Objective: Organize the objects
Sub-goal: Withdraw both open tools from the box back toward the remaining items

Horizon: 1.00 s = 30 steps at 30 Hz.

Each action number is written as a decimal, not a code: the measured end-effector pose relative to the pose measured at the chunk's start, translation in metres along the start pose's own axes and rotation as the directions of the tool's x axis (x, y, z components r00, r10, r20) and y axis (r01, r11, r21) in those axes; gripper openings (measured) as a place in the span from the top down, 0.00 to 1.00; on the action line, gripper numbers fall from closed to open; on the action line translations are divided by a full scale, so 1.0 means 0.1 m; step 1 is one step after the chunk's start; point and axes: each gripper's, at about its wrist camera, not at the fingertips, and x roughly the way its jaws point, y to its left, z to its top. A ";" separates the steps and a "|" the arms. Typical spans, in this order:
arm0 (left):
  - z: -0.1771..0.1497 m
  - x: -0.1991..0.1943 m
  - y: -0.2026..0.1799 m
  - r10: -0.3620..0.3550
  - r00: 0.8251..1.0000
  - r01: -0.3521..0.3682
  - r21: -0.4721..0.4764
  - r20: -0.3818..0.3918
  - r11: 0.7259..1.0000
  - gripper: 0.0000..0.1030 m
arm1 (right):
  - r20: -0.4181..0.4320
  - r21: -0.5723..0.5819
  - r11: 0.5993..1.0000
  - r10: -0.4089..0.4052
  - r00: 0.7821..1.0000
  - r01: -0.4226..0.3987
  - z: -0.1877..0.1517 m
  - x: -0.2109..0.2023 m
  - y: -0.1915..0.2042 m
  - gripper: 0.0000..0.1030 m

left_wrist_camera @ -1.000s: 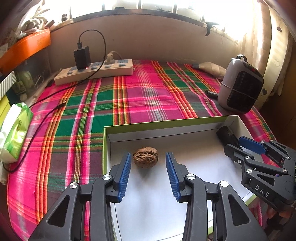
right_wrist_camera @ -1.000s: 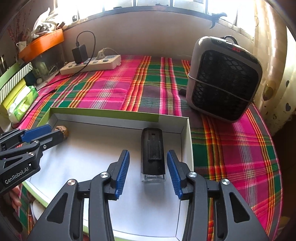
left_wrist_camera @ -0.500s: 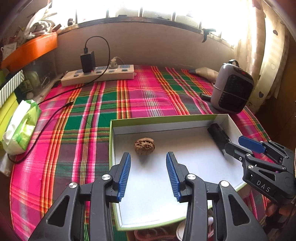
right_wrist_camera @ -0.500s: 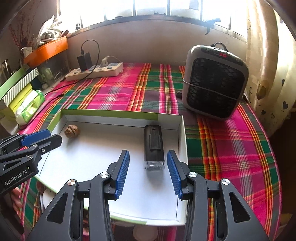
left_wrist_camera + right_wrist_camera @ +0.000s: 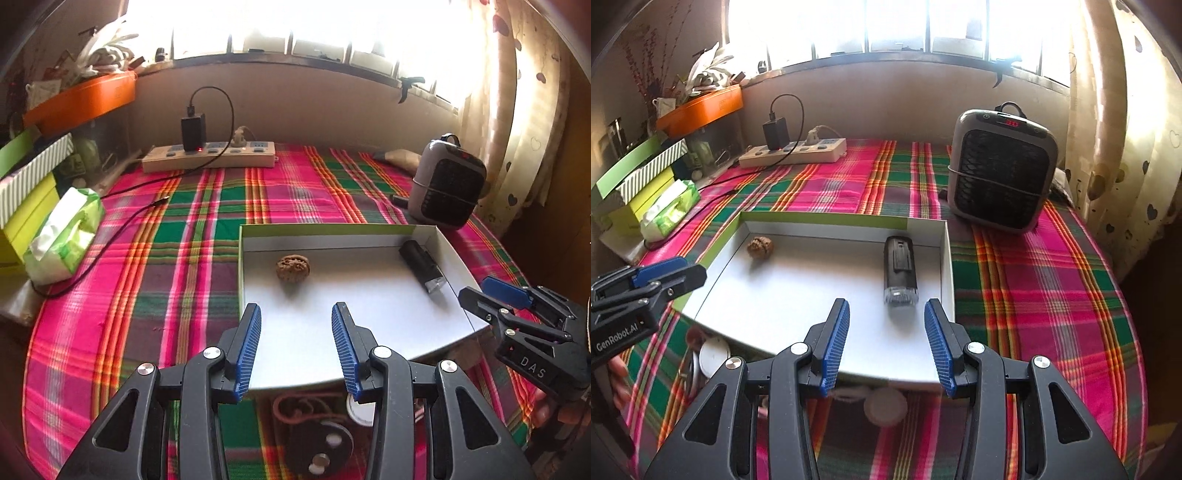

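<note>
One shallow white box [image 5: 447,254] on the plaid-covered desk [image 5: 147,266] holds one walnut [image 5: 293,268] at its far left and one black flashlight [image 5: 900,271] along its right wall. Left gripper [image 5: 296,347] and right gripper [image 5: 886,345] hover over the box's near edge, fingers moderately apart, holding nothing.

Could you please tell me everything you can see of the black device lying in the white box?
The black device is an elongated, plastic-looking body with a raised ribbed panel on top and a clear cap at its near end. It lies flat on the floor of the white box, near the right wall, apart from the walnut. Nothing grips it.
</note>
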 end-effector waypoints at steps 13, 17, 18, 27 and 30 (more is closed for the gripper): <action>-0.29 -0.22 0.12 -0.023 1.000 0.023 -0.032 -0.011 0.999 0.59 | 0.035 -0.005 1.000 -0.017 0.999 0.017 -0.28 -0.27 0.00 0.50; -0.36 -0.28 0.16 -0.049 0.999 0.048 -0.042 -0.008 0.998 0.58 | 0.034 0.011 1.000 -0.010 0.999 0.009 -0.36 -0.31 -0.04 0.48; -0.39 -0.30 0.16 -0.057 0.998 0.057 -0.039 -0.007 0.998 0.58 | 0.035 0.011 1.000 -0.011 0.999 0.010 -0.37 -0.32 -0.04 0.48; -0.63 -0.33 0.25 -0.099 0.994 0.096 -0.070 -0.039 0.993 0.55 | 0.008 0.018 1.000 -0.002 1.000 0.002 -0.54 -0.35 -0.09 0.48; -0.68 -0.33 0.25 -0.126 0.991 0.122 -0.079 -0.047 0.989 0.54 | -0.004 0.014 1.000 0.007 1.000 -0.007 -0.58 -0.33 -0.08 0.48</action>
